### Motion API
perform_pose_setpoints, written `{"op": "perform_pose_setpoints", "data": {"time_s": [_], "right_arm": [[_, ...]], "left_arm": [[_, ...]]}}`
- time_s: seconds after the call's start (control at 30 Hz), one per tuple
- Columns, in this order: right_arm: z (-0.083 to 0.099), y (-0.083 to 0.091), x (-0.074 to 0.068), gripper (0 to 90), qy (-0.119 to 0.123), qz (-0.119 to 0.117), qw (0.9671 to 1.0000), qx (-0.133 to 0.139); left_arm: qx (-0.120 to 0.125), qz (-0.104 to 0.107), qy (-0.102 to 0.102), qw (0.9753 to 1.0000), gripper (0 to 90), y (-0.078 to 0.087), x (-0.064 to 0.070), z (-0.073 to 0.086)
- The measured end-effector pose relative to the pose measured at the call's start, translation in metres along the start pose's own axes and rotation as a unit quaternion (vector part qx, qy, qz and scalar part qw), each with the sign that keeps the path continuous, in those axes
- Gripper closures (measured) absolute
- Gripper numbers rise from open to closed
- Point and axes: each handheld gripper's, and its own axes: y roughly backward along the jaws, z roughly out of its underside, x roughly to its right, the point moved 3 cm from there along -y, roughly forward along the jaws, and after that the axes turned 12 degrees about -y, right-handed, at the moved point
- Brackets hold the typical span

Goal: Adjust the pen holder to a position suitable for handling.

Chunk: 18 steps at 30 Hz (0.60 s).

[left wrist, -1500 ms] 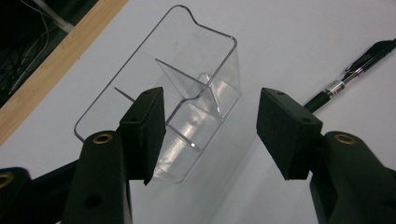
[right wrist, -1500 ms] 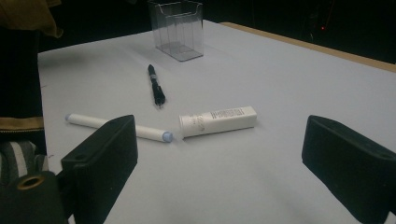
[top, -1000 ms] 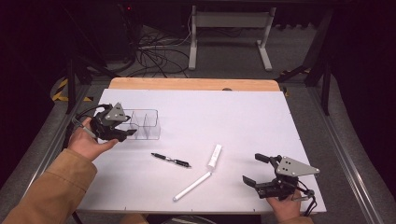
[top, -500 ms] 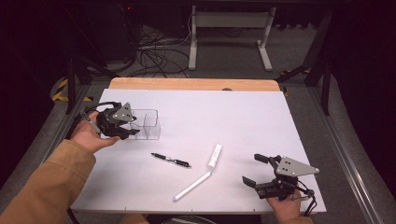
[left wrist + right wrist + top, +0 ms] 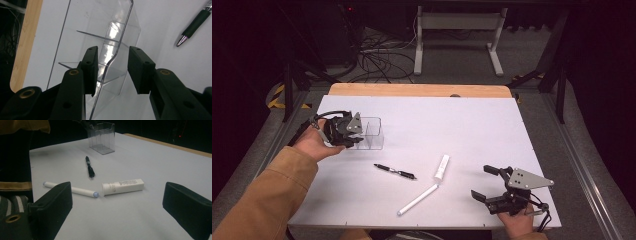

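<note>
A clear plastic organizer (image 5: 373, 134) with dividers stands at the table's left. My left gripper (image 5: 356, 134) is at its left end. In the left gripper view the open jaws of my left gripper (image 5: 113, 53) straddle one wall of the organizer (image 5: 100, 32), with a gap on each side. A black pen (image 5: 395, 172), a short white tube (image 5: 442, 167) and a long white marker (image 5: 418, 198) lie mid-table. My right gripper (image 5: 481, 181) rests open at the front right, and in the right gripper view (image 5: 118, 202) it faces the tube (image 5: 123, 186) and marker (image 5: 71, 189).
The white table top (image 5: 472, 125) has a wooden strip (image 5: 417, 90) along its far edge. Cables and a metal stand (image 5: 457, 30) sit on the floor beyond. The black pen (image 5: 89, 166) lies between the organizer (image 5: 102, 137) and the marker.
My left gripper has moved right to the organizer, and its jaws now straddle the container's wall. The right gripper and the items on the table have stayed put.
</note>
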Motion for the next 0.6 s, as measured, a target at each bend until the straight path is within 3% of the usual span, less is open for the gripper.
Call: {"op": "perform_pose_setpoints", "data": {"time_s": [0.6], "right_arm": [[0.006,0.012,-0.002,9.2,-0.004,0.016,0.9999,0.003]], "left_arm": [[-0.021,0.030,-0.019,0.9992,67.5,-0.013,-0.005,-0.005]]}}
